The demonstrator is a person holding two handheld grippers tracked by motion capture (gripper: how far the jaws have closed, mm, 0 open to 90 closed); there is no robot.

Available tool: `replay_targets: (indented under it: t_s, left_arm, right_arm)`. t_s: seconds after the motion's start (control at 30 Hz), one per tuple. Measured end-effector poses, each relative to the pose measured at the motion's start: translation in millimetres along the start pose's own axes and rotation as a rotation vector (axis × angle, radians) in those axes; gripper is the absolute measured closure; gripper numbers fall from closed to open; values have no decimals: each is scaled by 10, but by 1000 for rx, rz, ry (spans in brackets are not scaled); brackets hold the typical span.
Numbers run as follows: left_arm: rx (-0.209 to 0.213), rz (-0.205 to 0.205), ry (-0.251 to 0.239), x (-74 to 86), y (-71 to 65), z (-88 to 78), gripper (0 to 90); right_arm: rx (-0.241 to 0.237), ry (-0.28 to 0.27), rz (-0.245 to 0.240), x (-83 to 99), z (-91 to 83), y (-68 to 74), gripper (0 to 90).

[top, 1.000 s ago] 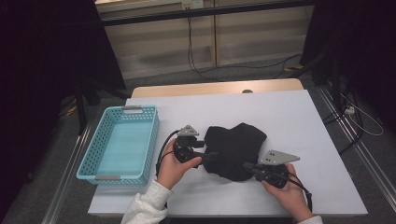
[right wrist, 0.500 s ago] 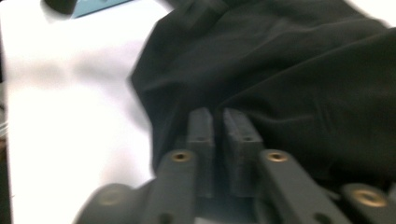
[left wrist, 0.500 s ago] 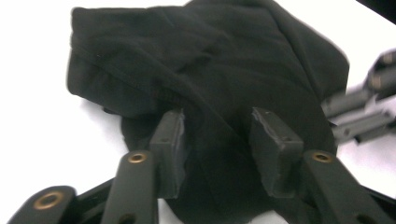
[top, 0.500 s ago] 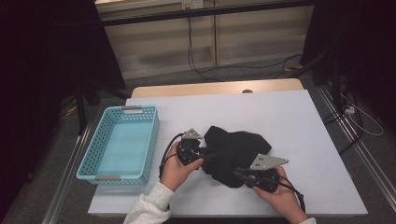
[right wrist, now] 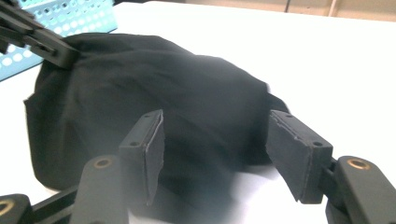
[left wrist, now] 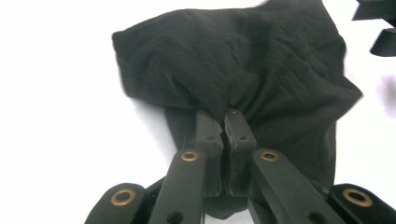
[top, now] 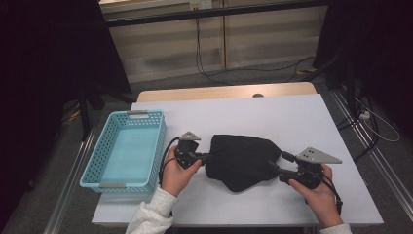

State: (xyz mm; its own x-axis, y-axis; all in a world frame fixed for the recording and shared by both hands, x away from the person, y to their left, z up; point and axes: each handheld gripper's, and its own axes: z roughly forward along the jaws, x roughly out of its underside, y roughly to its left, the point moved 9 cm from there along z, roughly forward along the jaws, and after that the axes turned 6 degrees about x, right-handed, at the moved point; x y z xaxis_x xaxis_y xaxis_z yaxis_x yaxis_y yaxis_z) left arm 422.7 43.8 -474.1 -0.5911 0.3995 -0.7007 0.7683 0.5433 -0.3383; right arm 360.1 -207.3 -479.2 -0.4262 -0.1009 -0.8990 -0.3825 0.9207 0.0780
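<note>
High view: dim surround, sides and far room near black; the white rectangular table top [top: 302,122] is evenly lit from above, with faint shadows. The crumpled black cloth [top: 241,158] reads as a flat dark mass, folds barely visible.

Left gripper view: table blown out to pure white; cloth creases sharp, slight softness at the frame edges.

Right gripper view: smeared blur over the cloth's near edge, pale haze low centre; the perforated turquoise plastic basket [right wrist: 60,23] is out of focus.

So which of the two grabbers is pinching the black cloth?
The left gripper: its jaws are squeezed together on a fold of the black cloth. The right gripper has its jaws wide apart at the cloth's other edge, pinching nothing.
</note>
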Motion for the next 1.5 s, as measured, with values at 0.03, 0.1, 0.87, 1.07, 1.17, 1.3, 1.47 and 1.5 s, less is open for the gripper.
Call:
replay_targets:
  t_s: [0.03, 0.1, 0.87, 1.07, 1.17, 1.3, 1.47, 1.5]
  left_arm:
    - [-15, -6, -7, -1, 46, -25, 866]
    - [-34, -17, -3, 16, 102, -43, 866]
    - [-86, -50, 27, 114, 233, -98, 865]
    - [-43, -37, 43, 137, 140, -41, 866]
    - [-36, -35, 64, 178, 119, 16, 866]
    - [-22, -37, 90, 248, 99, 126, 866]
    - [29, -32, 111, 289, -34, 261, 866]
    - [47, -23, 120, 288, -81, 275, 866]
  right_arm:
    - [8, 2, 3, 7, -1, -23, 371]
    - [18, 7, 2, 27, 10, -52, 375]
    - [15, 125, -35, 129, 469, -5, 456]
    - [-88, 102, -25, 70, 534, 265, 687]
    - [-133, 87, -32, 29, 540, 402, 750]
    - [-177, 92, -53, 30, 559, 571, 797]
    - [-239, 89, -96, 26, 543, 776, 858]
    - [-259, 88, -98, 24, 532, 820, 874]
